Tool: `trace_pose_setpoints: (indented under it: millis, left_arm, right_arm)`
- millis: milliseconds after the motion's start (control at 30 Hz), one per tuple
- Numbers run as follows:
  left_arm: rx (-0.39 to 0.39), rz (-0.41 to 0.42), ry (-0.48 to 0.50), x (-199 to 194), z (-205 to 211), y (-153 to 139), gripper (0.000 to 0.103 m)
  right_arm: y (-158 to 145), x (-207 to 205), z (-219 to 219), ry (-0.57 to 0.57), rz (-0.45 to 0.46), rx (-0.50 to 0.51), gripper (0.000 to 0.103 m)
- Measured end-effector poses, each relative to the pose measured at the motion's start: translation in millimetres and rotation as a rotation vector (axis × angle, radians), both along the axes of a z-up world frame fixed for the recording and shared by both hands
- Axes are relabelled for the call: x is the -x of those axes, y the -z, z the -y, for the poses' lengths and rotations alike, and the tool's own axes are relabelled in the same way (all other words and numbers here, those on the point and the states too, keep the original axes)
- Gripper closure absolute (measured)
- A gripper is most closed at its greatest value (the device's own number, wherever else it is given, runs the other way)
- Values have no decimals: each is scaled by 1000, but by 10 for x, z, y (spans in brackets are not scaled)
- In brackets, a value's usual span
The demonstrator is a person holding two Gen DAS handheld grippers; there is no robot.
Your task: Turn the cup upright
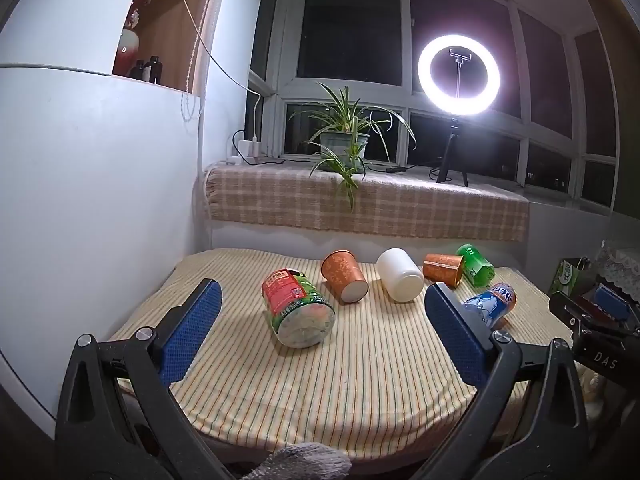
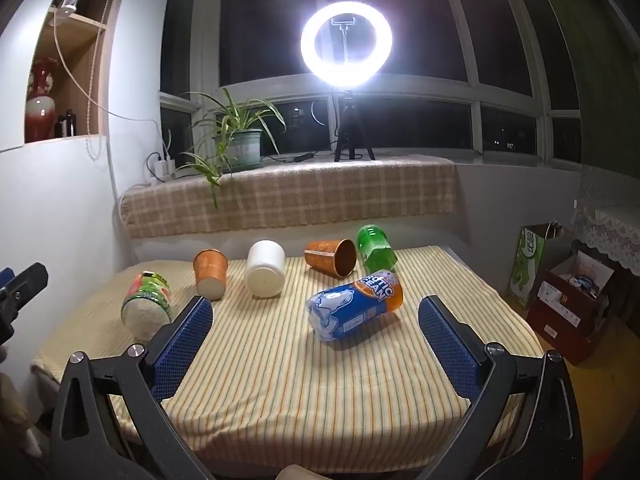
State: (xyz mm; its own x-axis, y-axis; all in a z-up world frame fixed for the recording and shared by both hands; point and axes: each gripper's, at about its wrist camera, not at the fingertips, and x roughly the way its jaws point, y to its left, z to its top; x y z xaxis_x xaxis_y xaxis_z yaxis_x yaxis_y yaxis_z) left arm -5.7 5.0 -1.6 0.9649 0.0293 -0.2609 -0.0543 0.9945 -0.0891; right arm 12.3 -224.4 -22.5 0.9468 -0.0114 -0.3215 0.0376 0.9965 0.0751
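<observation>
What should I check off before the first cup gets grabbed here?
1. Left gripper open, holding nothing: ok.
2. Right gripper open, holding nothing: ok.
3. All six cups on their sides: ok; none upright yet.
4. Red-green cup between left fingers' line of sight: ok.
5. Blue cup ahead of right gripper: ok.
6. Room on cloth to stand a cup: ok.

Six cups are lying on the striped cloth (image 2: 280, 360): two orange paper cups (image 2: 211, 274) (image 2: 331, 258), one white (image 2: 265, 274), three printed.
</observation>
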Motion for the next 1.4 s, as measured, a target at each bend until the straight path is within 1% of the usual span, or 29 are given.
trace_pose_setpoints:
  millis: [300,567,633,1400]
  left_arm:
    - [-3,-3,-2,-9,8,-11,0]
    - [-5,-5,0,-39,-116,20,0]
    - [-6,-2,-3,-4,22,-4,0]
    - [-10,-1,-6,1,13,-12,0]
  right_arm:
    - [1,-2,-1,0,-2,-2,0]
    - [-11,6,3,-1,-2,0,0]
    - [-11,7,3,-2,-2,-1,0]
    - [8,14,0,-3,-6,-1,0]
